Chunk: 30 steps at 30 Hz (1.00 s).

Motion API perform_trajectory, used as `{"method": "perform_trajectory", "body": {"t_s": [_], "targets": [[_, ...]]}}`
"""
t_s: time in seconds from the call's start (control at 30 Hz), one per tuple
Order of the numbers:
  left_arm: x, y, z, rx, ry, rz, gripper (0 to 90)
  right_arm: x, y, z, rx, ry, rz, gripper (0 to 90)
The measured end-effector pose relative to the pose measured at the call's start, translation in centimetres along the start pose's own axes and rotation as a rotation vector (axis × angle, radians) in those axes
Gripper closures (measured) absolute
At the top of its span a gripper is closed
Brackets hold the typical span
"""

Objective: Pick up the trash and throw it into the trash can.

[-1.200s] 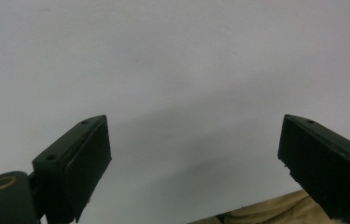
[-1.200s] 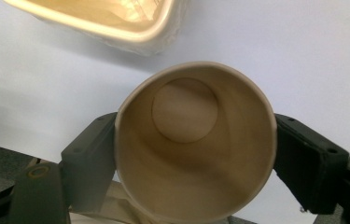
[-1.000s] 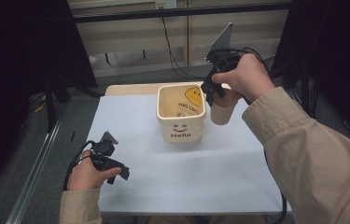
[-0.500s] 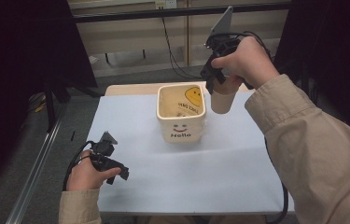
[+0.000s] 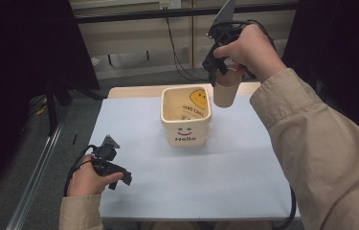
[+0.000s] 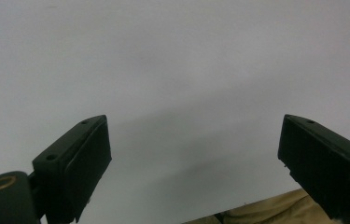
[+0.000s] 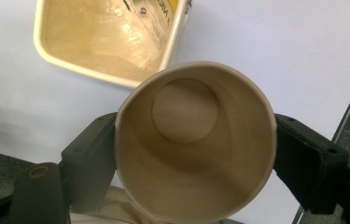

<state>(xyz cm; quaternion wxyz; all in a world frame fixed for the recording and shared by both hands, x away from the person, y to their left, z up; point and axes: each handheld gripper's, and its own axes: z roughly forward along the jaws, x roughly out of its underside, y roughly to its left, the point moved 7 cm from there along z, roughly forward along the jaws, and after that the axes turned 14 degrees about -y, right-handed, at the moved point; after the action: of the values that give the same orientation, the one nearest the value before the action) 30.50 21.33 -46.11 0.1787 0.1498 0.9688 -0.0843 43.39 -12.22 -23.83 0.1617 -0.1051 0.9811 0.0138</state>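
Paper cup (image 5: 226, 91) hangs upright, mouth up, clamped in right tool (image 5: 218, 72).

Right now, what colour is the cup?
Plain light brown cup, seen best in the high view.

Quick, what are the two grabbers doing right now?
Left gripper: open, holding nothing, low over the table.
Right gripper: shut on the paper cup, up beside the tub.

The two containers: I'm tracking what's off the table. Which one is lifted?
The round paper cup, gripped by the right hand-held gripper. The square "Hello" tub stands on the table.
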Motion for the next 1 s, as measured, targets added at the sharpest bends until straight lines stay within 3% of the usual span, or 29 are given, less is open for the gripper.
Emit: {"method": "perform_trajectory", "body": {"t_s": [0.23,0.4,0.73,1.0], "targets": [[0.0,0.0,0.0,0.004,0.008,0.007,9.3,-0.9,0.6,0.5,-0.003,-0.001,-0.011,20.2],[0.1,-0.2,0.0,0.013,0.008,-0.006,9.3,-2.1,2.1,0.9,-0.017,-0.011,-0.04,20.2],[0.2,0.0,0.0,0.012,0.013,0.009,9.3,-3.9,4.1,1.3,-0.043,-0.038,-0.055,20.2],[0.2,-0.1,-0.1,0.011,0.006,0.001,9.3,-4.3,4.5,2.3,-0.038,-0.038,-0.065,20.2]]}}
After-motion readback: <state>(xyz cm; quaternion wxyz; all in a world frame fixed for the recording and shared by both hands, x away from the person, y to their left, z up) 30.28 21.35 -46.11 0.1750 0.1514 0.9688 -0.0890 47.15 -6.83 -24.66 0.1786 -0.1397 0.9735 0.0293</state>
